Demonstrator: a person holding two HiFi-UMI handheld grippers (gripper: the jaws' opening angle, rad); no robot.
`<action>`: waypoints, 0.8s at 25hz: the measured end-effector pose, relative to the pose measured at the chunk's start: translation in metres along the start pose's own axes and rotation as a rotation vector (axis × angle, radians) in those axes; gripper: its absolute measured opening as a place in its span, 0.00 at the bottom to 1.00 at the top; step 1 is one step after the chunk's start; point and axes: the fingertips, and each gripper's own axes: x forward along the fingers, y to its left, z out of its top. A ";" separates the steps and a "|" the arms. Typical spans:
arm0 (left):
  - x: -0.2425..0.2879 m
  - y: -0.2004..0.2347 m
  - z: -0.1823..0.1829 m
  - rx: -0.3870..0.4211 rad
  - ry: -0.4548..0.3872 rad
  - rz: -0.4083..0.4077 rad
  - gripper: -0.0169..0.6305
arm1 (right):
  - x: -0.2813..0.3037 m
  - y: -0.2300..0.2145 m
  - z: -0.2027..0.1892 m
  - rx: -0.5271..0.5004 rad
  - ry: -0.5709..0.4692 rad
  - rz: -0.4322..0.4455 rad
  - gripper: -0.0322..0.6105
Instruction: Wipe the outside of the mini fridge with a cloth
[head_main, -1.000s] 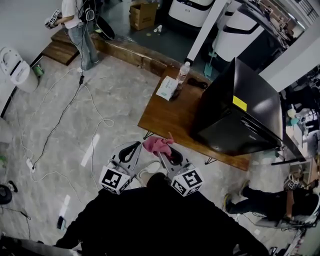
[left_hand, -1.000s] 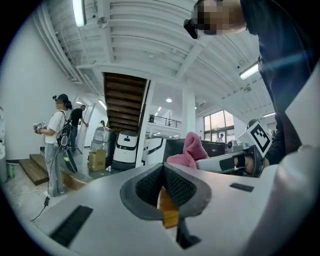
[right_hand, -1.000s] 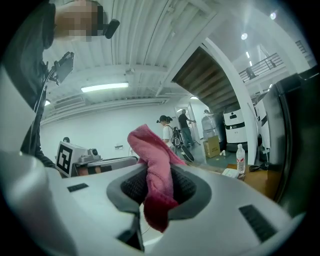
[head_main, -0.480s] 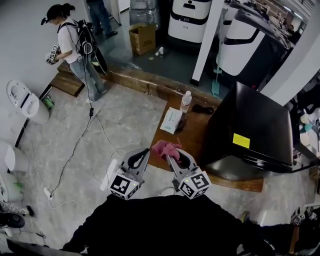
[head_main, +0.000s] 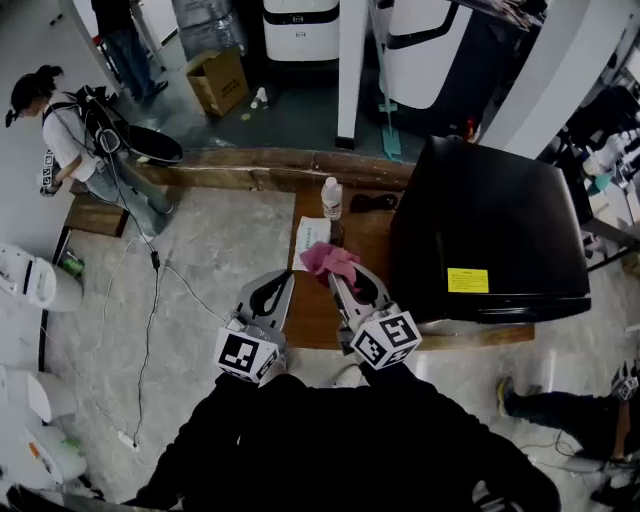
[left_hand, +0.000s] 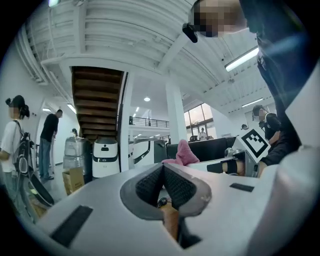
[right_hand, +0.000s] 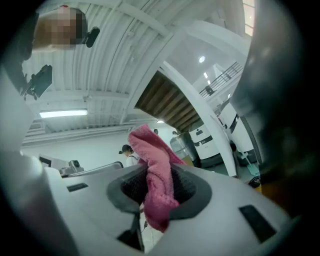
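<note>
Head view: right gripper (head_main: 336, 277), clamping pink cloth (head_main: 326, 257), sits nearer the mini fridge (head_main: 490, 220) at frame right; left gripper (head_main: 284, 276) closed, empty.

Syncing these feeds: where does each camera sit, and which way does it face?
Head view: on the person's head, looking steeply down at mini fridge, table, left gripper, right gripper; torso shows.
Left gripper view: on that gripper, facing toward the staircase; its shut, empty jaws show.
Right gripper view: on that gripper, tilted toward the ceiling; jaws clamp the pink cloth.
Shared: all three show that cloth.
</note>
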 end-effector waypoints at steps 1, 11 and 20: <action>0.015 0.007 -0.002 -0.004 -0.004 -0.025 0.04 | 0.009 -0.013 0.003 0.020 -0.021 -0.036 0.20; 0.160 0.063 0.005 -0.027 -0.059 -0.385 0.04 | 0.079 -0.135 0.058 0.295 -0.369 -0.475 0.20; 0.221 0.085 0.016 -0.041 -0.077 -0.597 0.04 | 0.079 -0.208 0.106 0.441 -0.686 -0.732 0.20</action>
